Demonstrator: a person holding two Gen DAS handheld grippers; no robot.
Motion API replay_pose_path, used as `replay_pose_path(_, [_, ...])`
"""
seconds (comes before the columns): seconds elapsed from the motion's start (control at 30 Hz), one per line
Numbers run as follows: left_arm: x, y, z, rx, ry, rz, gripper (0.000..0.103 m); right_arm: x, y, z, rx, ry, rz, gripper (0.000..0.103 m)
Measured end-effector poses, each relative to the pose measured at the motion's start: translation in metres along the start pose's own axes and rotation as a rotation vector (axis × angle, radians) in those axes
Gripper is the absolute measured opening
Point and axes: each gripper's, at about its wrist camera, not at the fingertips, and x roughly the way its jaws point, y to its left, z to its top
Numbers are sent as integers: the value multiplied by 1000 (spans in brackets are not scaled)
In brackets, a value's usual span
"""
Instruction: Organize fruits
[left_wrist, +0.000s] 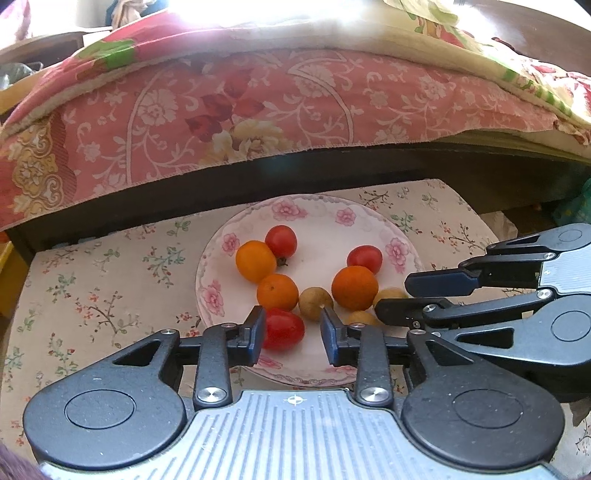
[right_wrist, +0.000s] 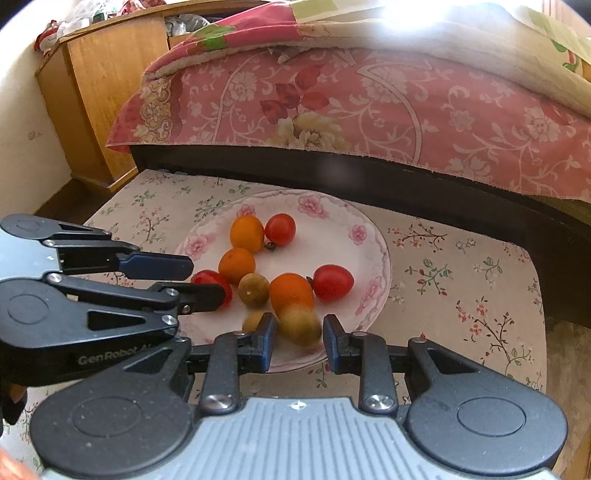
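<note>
I'm over a small worktop (left_wrist: 110, 280) with a floral-print cover. A bed with a pink floral bedspread (left_wrist: 258, 110) runs along its far edge, dark bed frame below the cloth. A wooden cabinet (right_wrist: 107, 92) stands off the worktop's far left corner. Strong glare at the top of both views washes out the upper bedding.

A white plate with pink flowers (left_wrist: 397, 251) sits mid-worktop, toward the far edge, carrying all the fruit: three red cherry tomatoes, three orange fruits and three small yellow-brown round fruits. One red tomato (left_wrist: 281, 240) touches an orange fruit (left_wrist: 255, 260) at the plate's far left; another orange fruit (left_wrist: 354, 287) sits centre-right with a red tomato (left_wrist: 365, 258) behind it.

Hard to read: the yellow-brown fruit (right_wrist: 300, 326) at the near rim is motion-blurred in the right wrist view. In the left wrist view the other gripper's fingers cover part of the small fruits on the right side.

Left hand-held gripper (left_wrist: 293, 338): jaws slightly spread over the plate's near rim. A red tomato (left_wrist: 282, 328) lies against the inside of its left finger; the right finger is clear of it, so no pinch.

Right hand-held gripper (right_wrist: 300, 343): jaws slightly spread, the blurred fruit in the gap near the left finger. Pads don't look pressed on it.
</note>
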Motion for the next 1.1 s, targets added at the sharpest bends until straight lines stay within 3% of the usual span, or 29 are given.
replay_pose_path(0.5, [-5,6,-1,-32,-13,49,68,-9,-4,1,33,-28,-20,41])
replay_pose_path(0.77, [-11,6,-4,-28,-17,118,85,-14,-5,0,56,-27,-24,45])
replay_pose_path(1.1, [-29,2,-12,-53,-21,149,88,-32,0,-9,66,-33,-33,51])
